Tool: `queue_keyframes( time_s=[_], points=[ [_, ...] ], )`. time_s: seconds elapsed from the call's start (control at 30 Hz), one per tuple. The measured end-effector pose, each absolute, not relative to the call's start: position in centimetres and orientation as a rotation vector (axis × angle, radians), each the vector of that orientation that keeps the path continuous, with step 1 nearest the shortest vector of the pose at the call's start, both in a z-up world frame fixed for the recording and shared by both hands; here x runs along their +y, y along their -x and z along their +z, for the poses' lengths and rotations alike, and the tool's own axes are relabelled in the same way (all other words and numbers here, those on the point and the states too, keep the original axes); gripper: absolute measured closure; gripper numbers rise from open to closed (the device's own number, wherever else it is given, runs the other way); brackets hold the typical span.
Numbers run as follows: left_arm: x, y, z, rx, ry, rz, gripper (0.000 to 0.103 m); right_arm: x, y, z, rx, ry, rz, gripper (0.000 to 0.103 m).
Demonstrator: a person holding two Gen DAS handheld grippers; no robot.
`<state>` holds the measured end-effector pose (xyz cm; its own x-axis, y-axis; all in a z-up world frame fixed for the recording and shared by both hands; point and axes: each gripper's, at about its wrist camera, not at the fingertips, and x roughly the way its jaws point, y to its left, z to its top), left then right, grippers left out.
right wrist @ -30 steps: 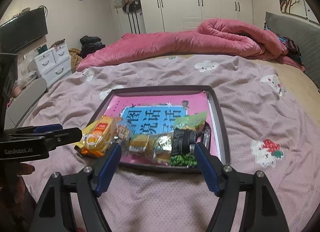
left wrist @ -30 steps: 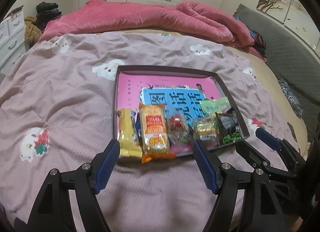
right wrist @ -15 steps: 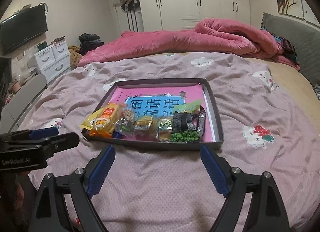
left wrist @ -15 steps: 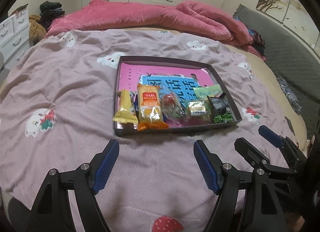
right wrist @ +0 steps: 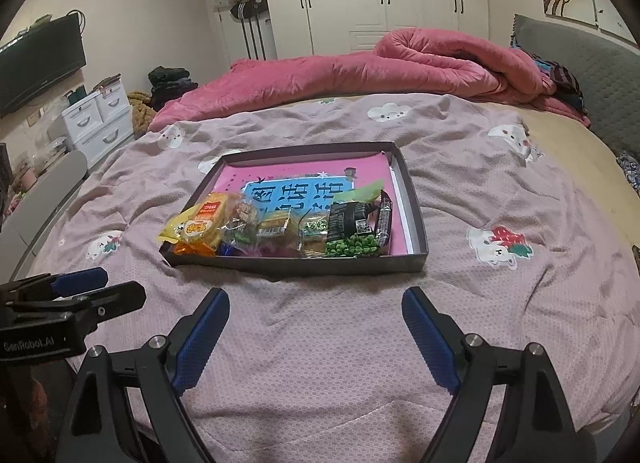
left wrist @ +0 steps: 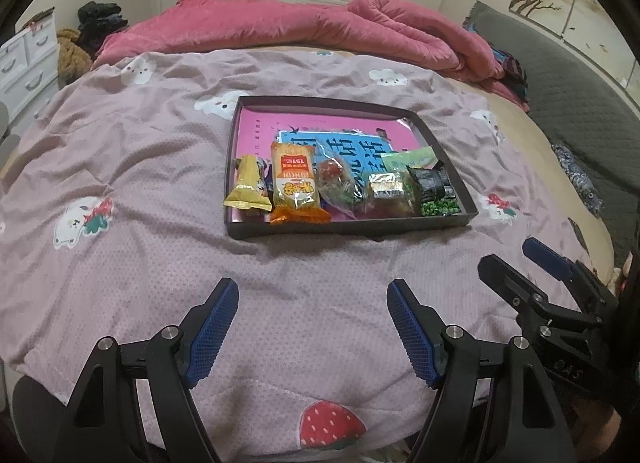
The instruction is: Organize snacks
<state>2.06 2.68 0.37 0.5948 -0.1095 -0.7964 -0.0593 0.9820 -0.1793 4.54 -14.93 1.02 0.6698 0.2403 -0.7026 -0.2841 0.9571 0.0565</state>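
Note:
A dark shallow tray (left wrist: pixel 344 226) (right wrist: pixel 416 219) lies on the bed with a pink and blue book inside. Several snack packets line its near edge: a yellow packet (left wrist: pixel 247 189), an orange cracker pack (left wrist: pixel 295 183) (right wrist: pixel 202 223), a clear candy bag (left wrist: pixel 336 185), a small square pack (left wrist: pixel 386 193) and a green pea packet (left wrist: pixel 436 195) (right wrist: pixel 352 233). My left gripper (left wrist: pixel 312 295) is open and empty, well short of the tray. My right gripper (right wrist: pixel 316 303) is open and empty, also short of the tray.
The bed has a pink-grey printed cover (left wrist: pixel 140 167). A rolled pink quilt (left wrist: pixel 320 27) lies at the far end. White drawers (right wrist: pixel 96 119) stand at the left, a grey headboard (right wrist: pixel 580 55) at the right. The bed's near edge is under the grippers.
Both grippers have pulled back from the tray toward the bed's near edge. The tray looks smaller and farther. The snacks have not moved.

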Motion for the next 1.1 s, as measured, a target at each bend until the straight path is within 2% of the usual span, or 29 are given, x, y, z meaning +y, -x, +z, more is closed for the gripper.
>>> queue_keyframes(
  time_s=[0.93,1.1],
  points=[
    [2.73,-2.13,0.0,0.955,0.185,-0.022,0.025,-14.23,-4.78,0.55,0.8,0.061,0.322,0.012],
    [2.62,-2.14,-0.05,0.956,0.182,-0.022,0.025,-14.39,-4.89,0.37,0.803,0.049,0.32,0.005]
  ],
)
